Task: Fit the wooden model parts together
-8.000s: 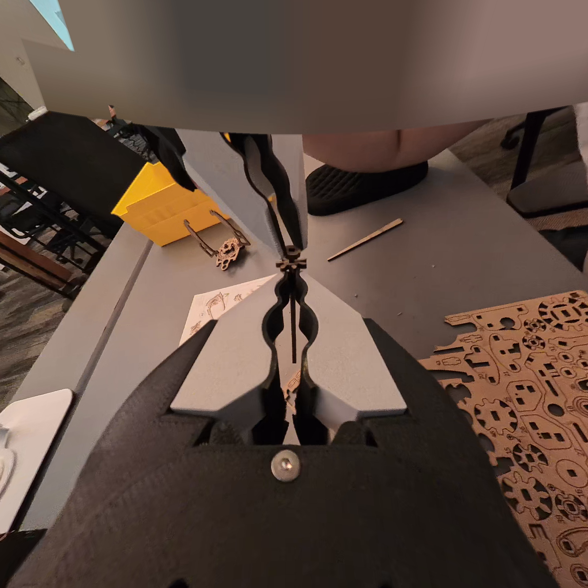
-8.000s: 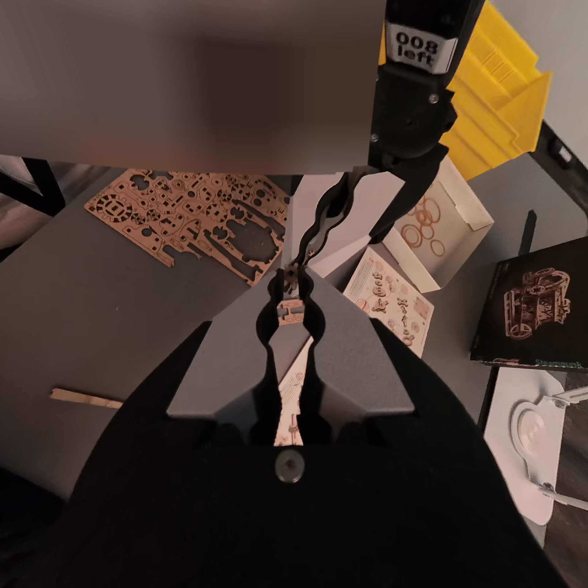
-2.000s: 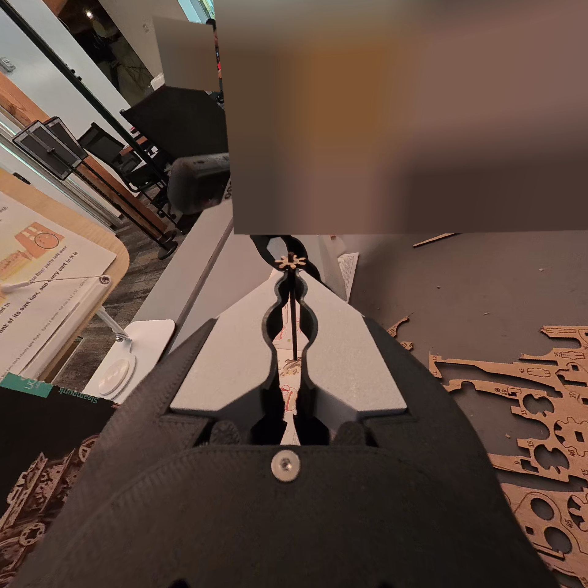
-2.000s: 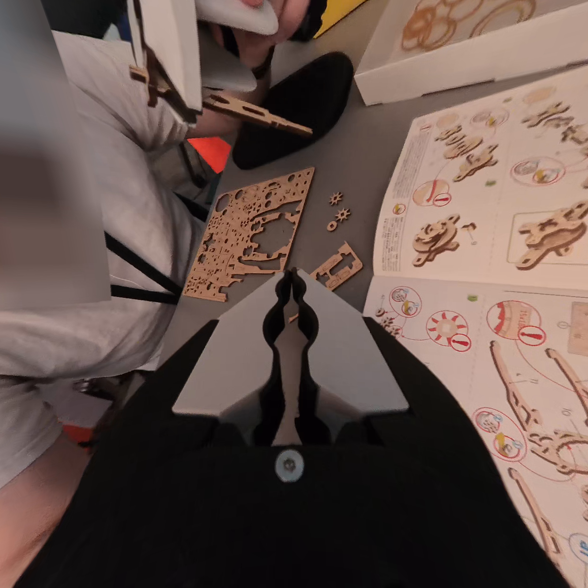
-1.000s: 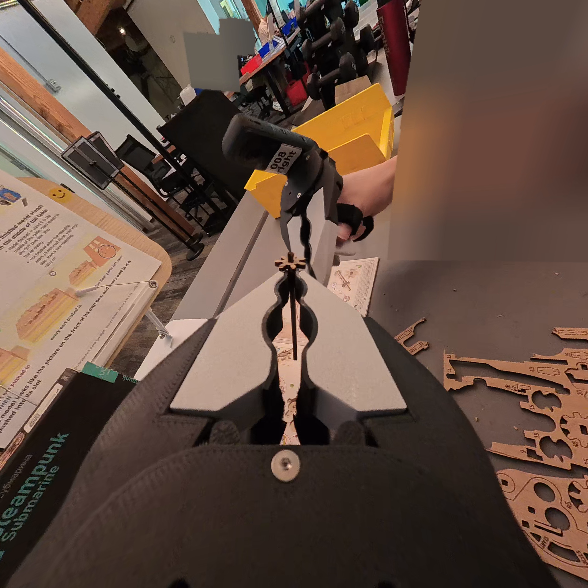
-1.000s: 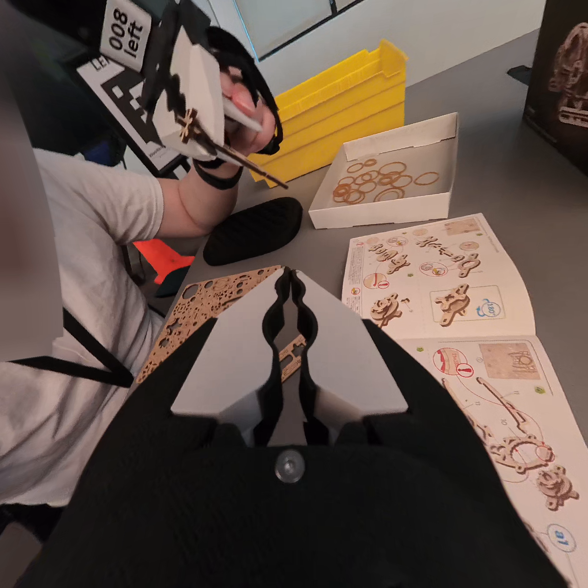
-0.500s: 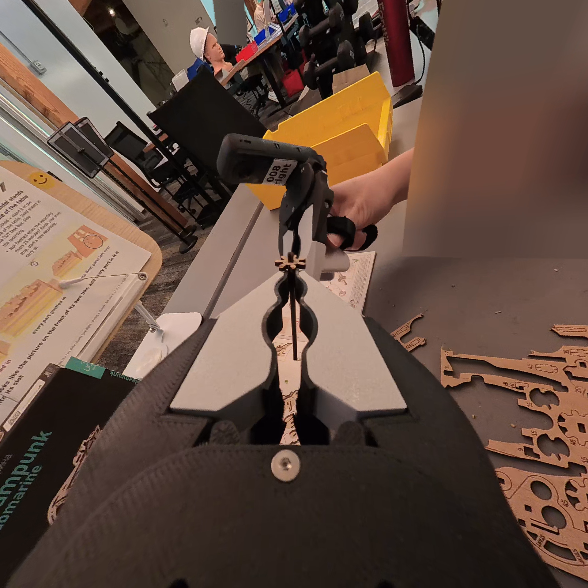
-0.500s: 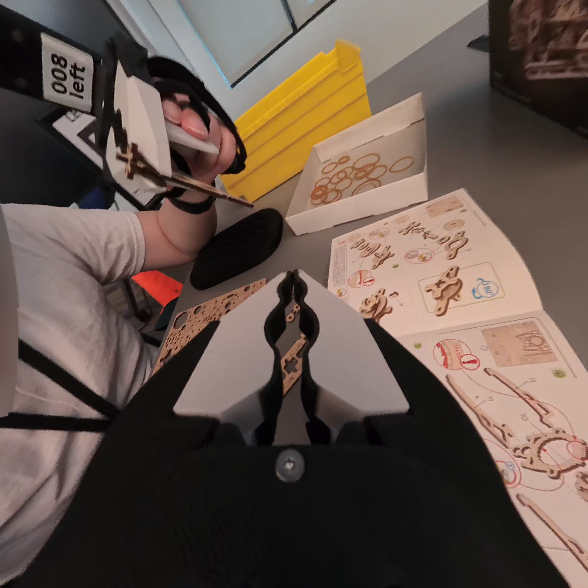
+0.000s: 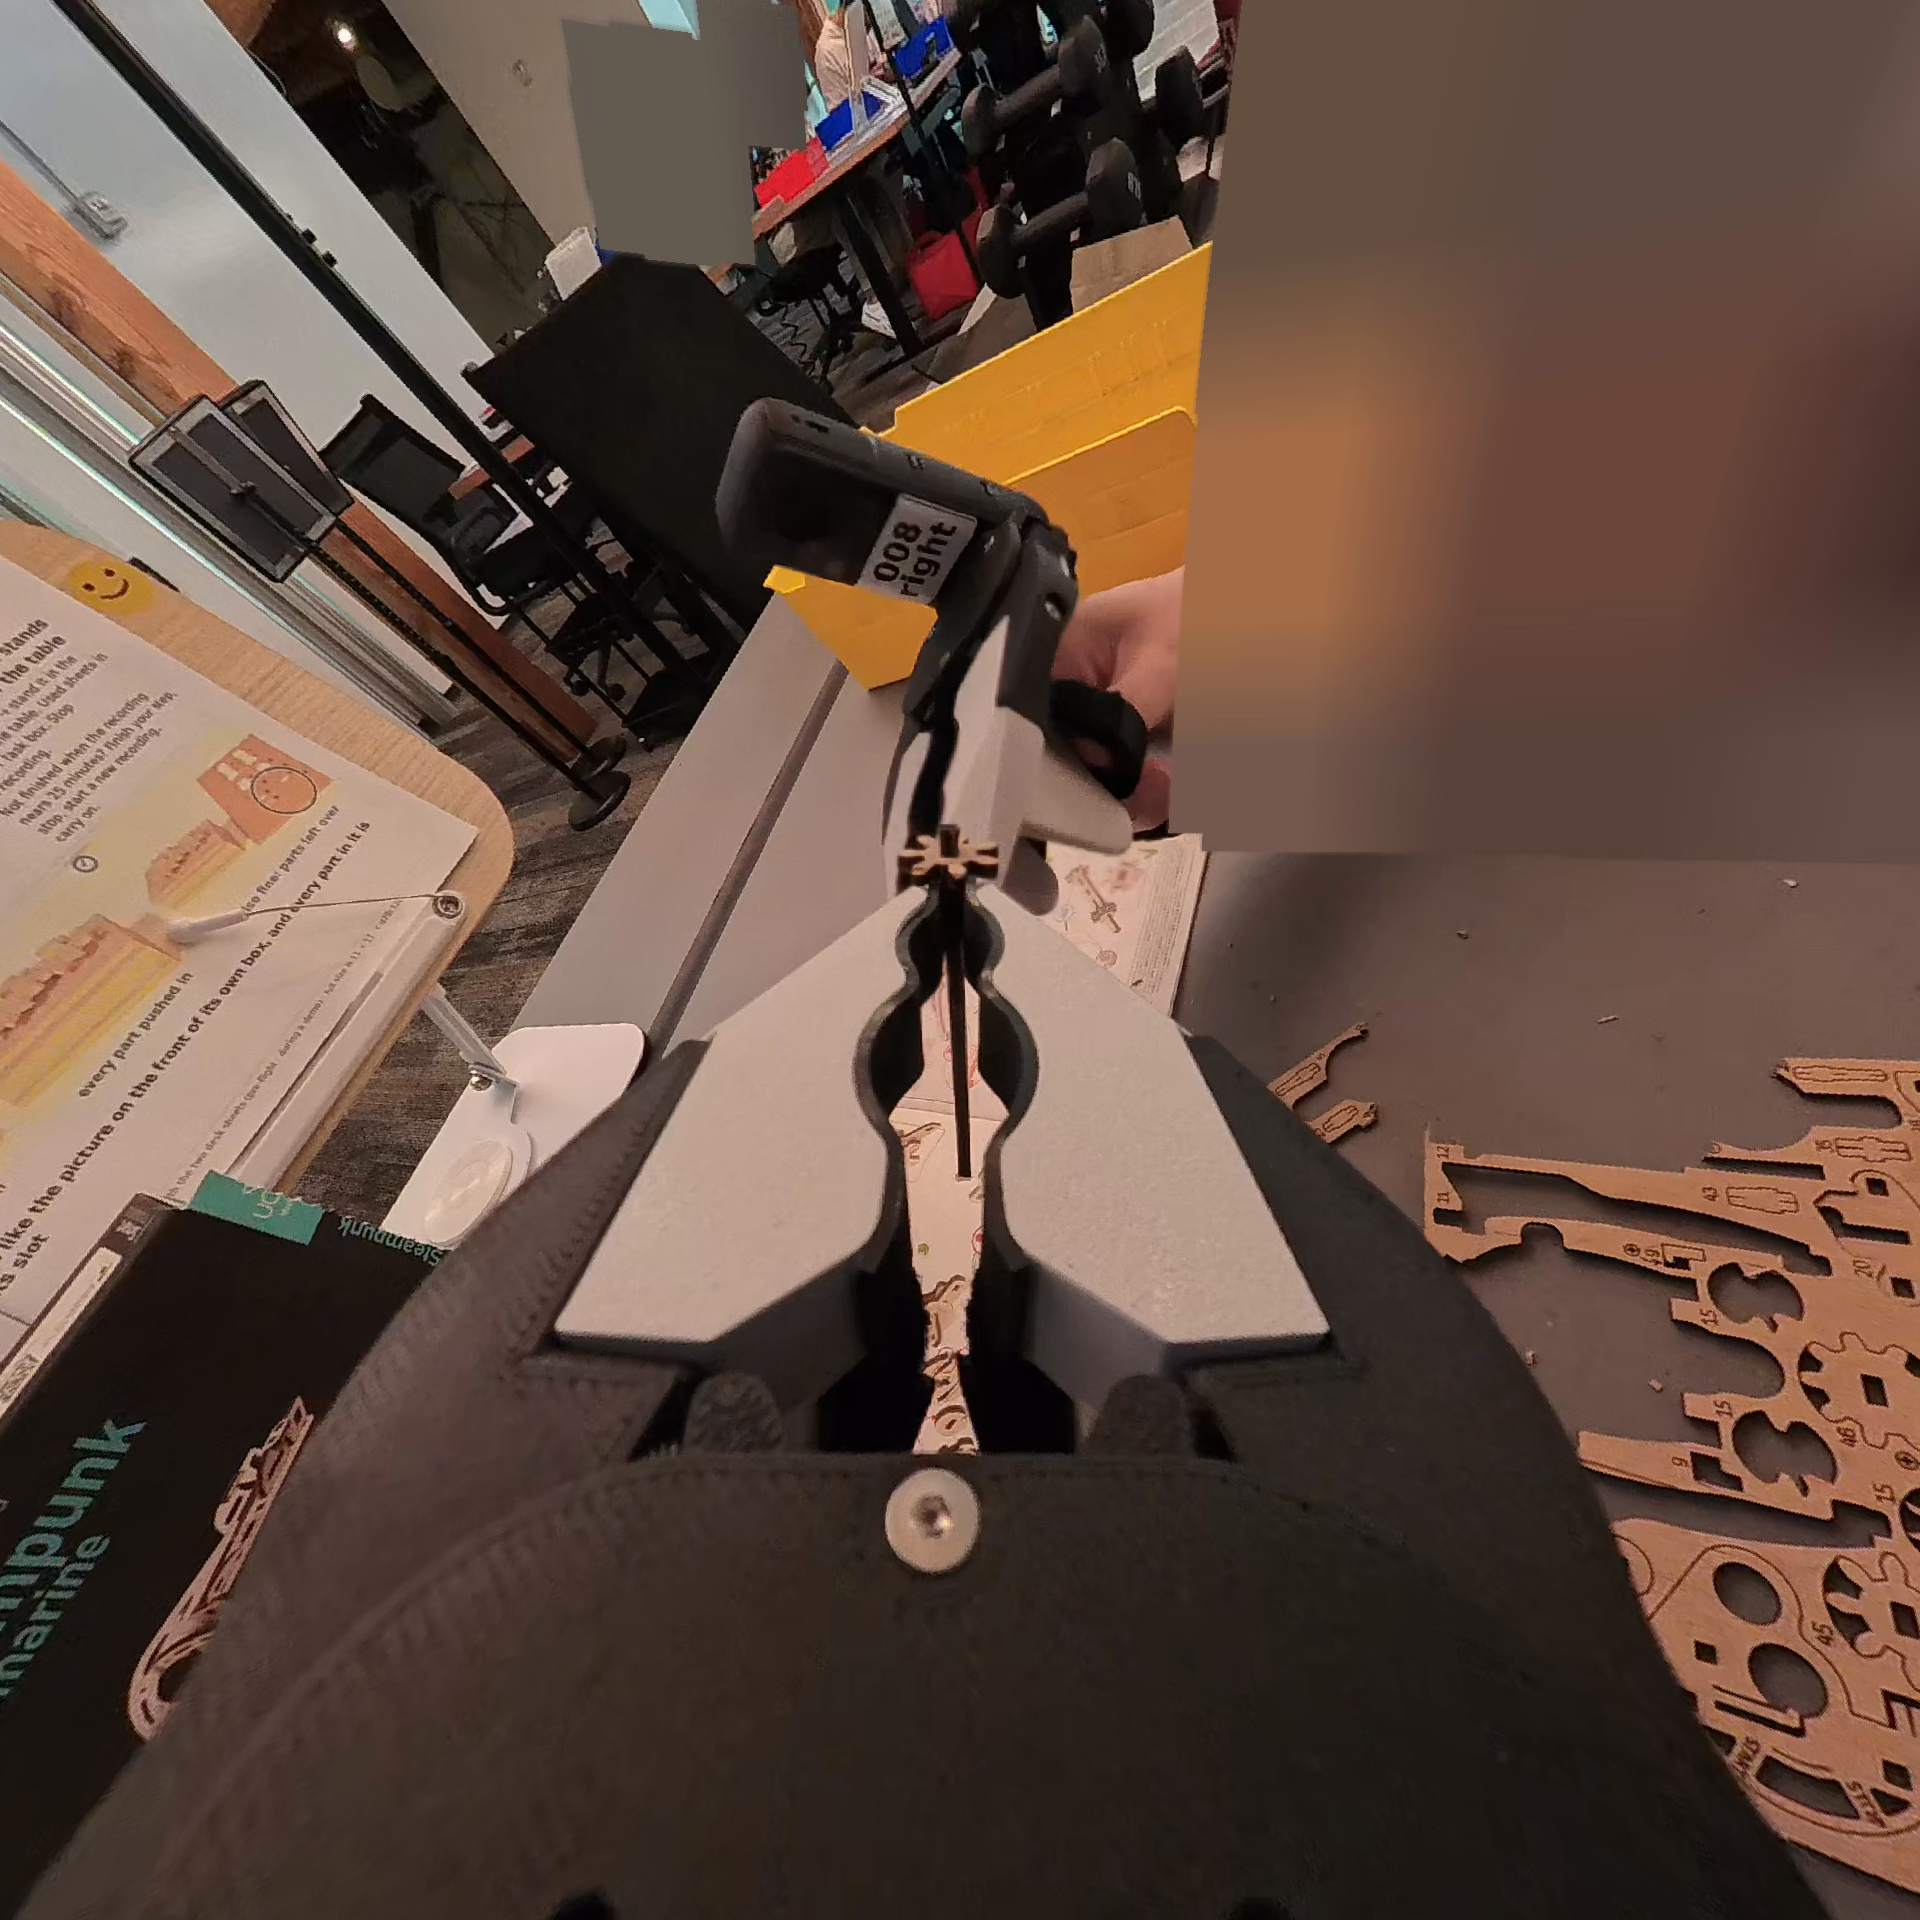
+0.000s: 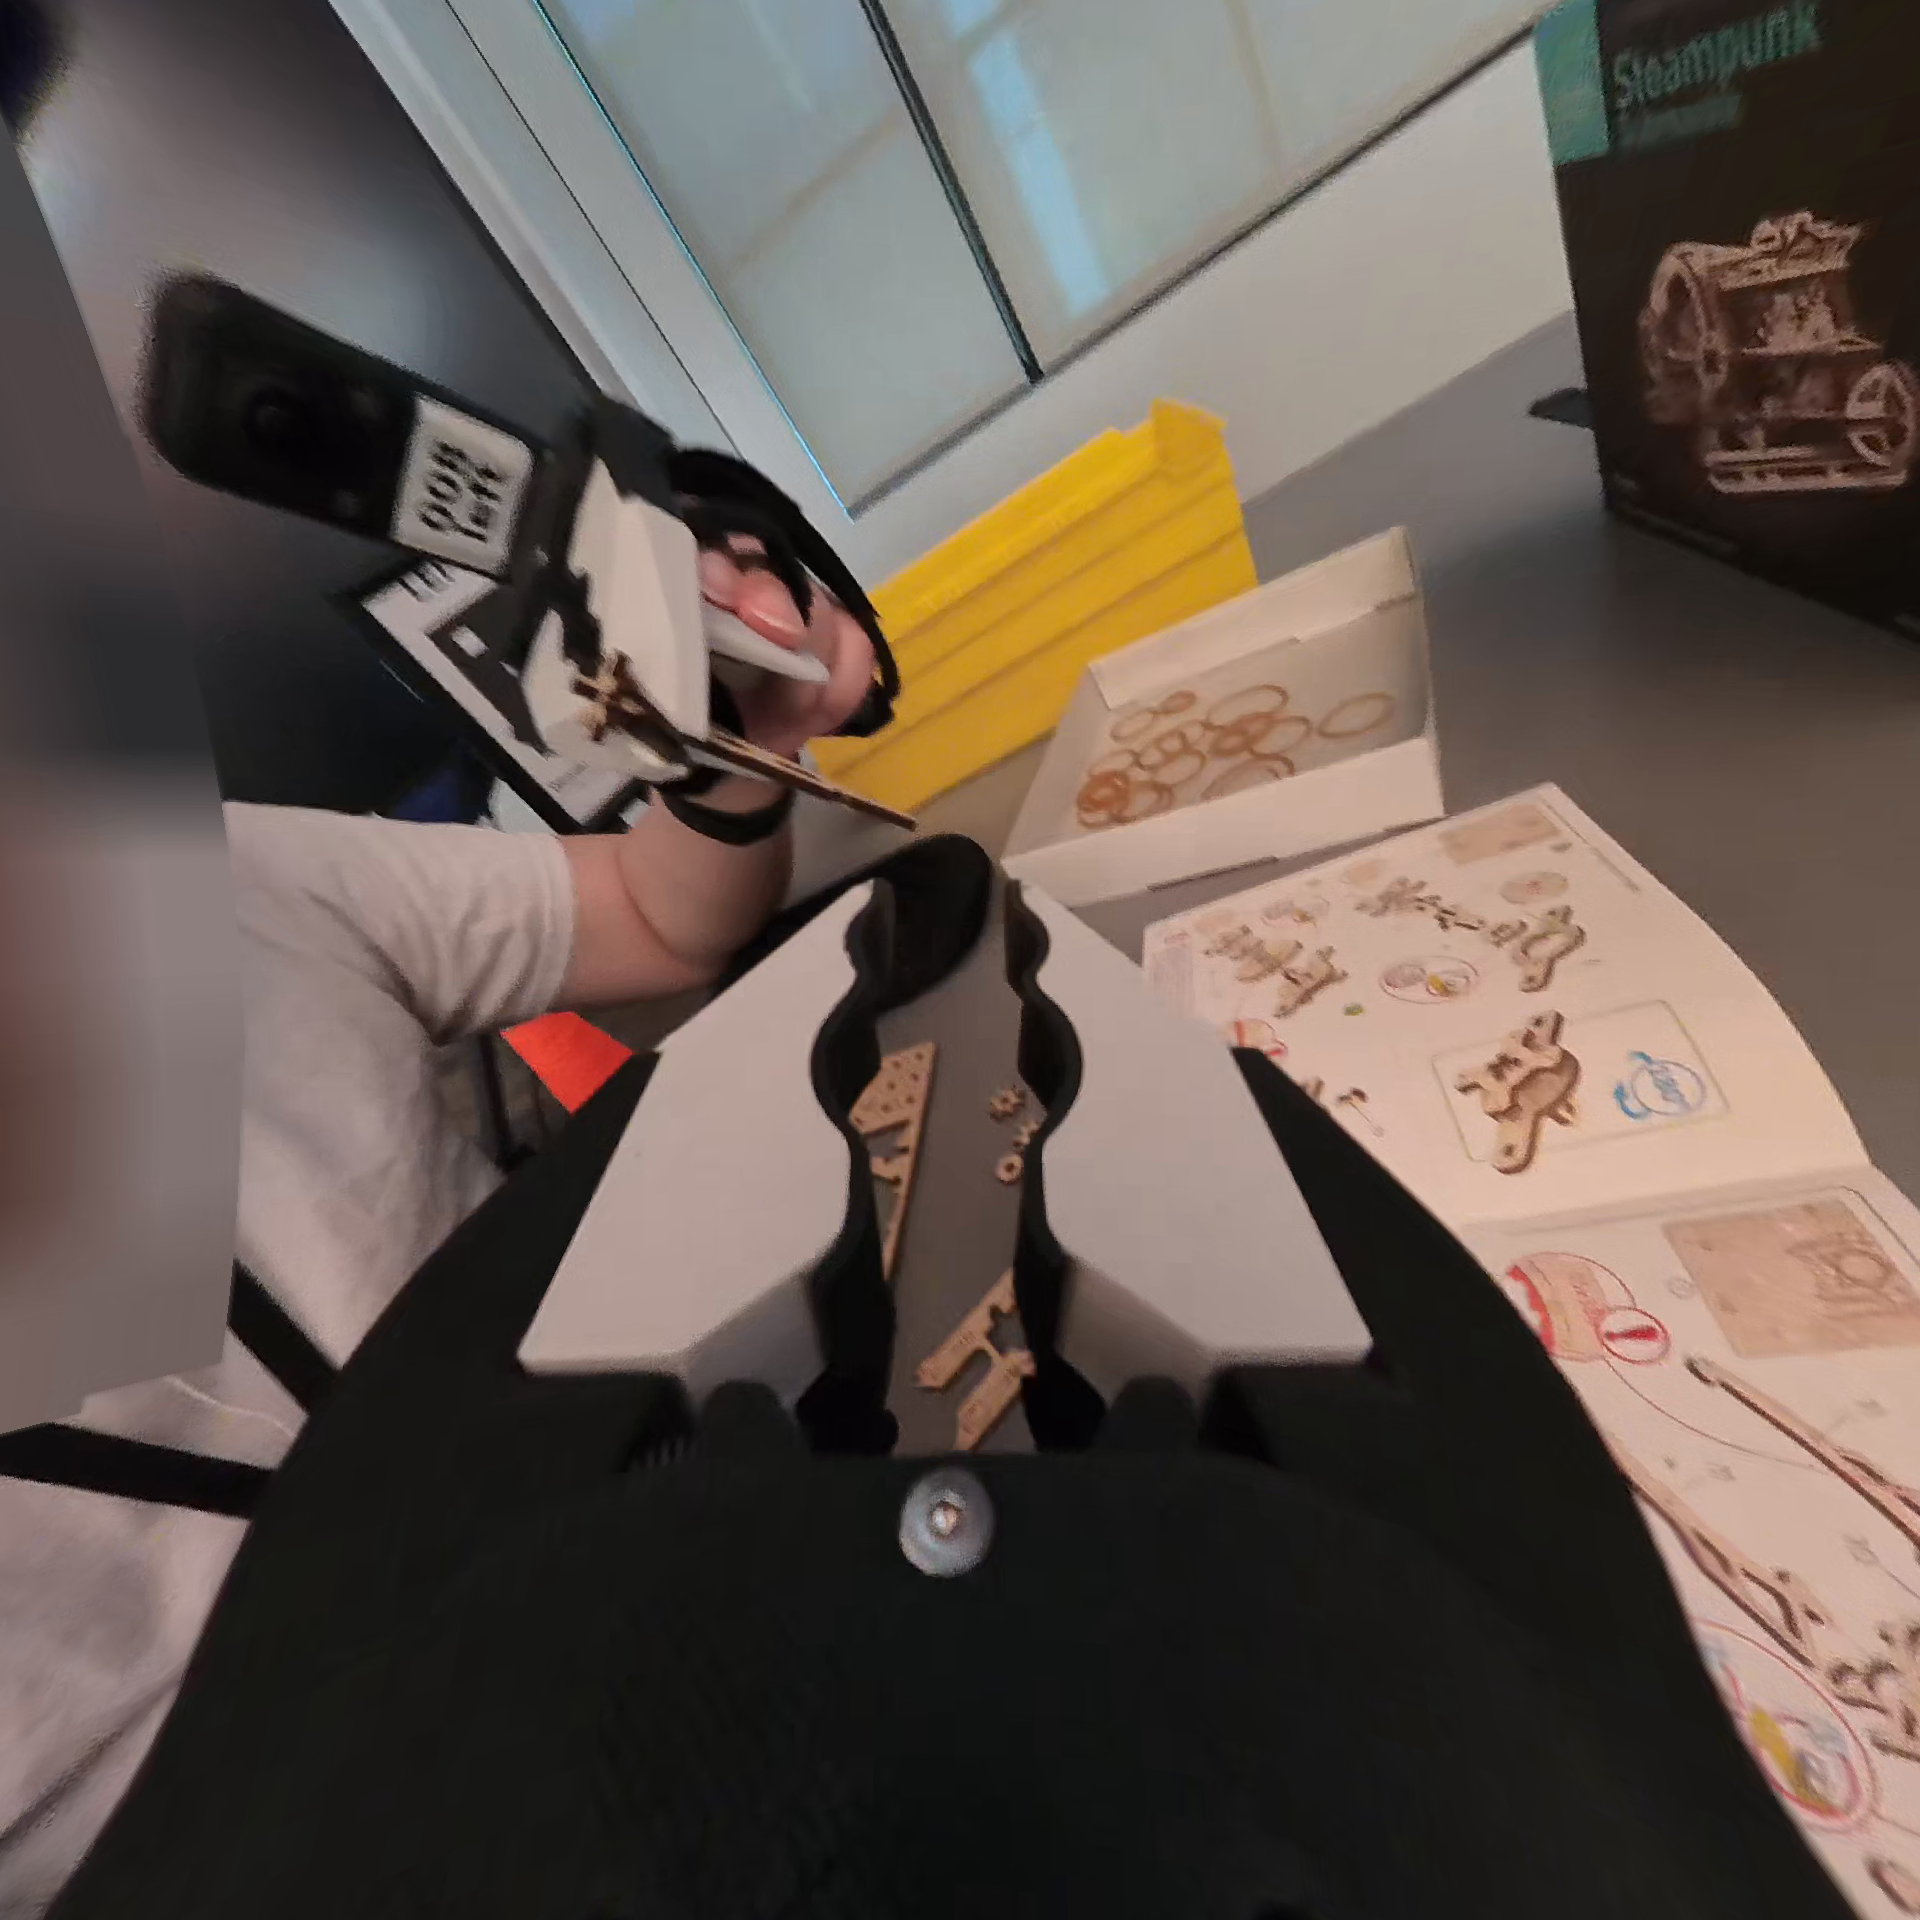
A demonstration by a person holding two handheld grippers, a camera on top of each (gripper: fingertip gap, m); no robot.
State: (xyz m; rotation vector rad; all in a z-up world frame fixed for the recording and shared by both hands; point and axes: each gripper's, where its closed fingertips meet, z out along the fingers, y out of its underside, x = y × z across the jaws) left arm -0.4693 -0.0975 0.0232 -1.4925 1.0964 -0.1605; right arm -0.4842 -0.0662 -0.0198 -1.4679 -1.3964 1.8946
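A thin wooden strip [image 9: 961, 1039] carrying a small gear [image 9: 943, 858] at its tip is clamped edge-on in the left gripper [image 9: 951, 914], raised above the grey table [image 9: 1558, 987]; in the right wrist view the same strip [image 10: 790, 774] is seen sticking out past the closed left gripper [image 10: 608, 707]. The piece is judged very light, stiff but brittle laser-cut ply, easily snapped if bent sideways; it is best taken by its flat faces close to the joint, with the gear pressed straight along the strip. The right gripper [image 10: 940, 883] is parted at the tips and nothing is held in it. Loose small gears [image 10: 1013, 1127] and a flat notched part [image 10: 982, 1361] are seen on the table through its fingers, beside the instruction sheet [image 10: 1507, 1039]. The cut-out ply sheet [image 9: 1714, 1351] lies to the right in the left wrist view. Compared with half a second ago, the right gripper is opened wider and tilted up, and the left hold is unchanged. Eight seconds ago both grippers were joined on the gear.
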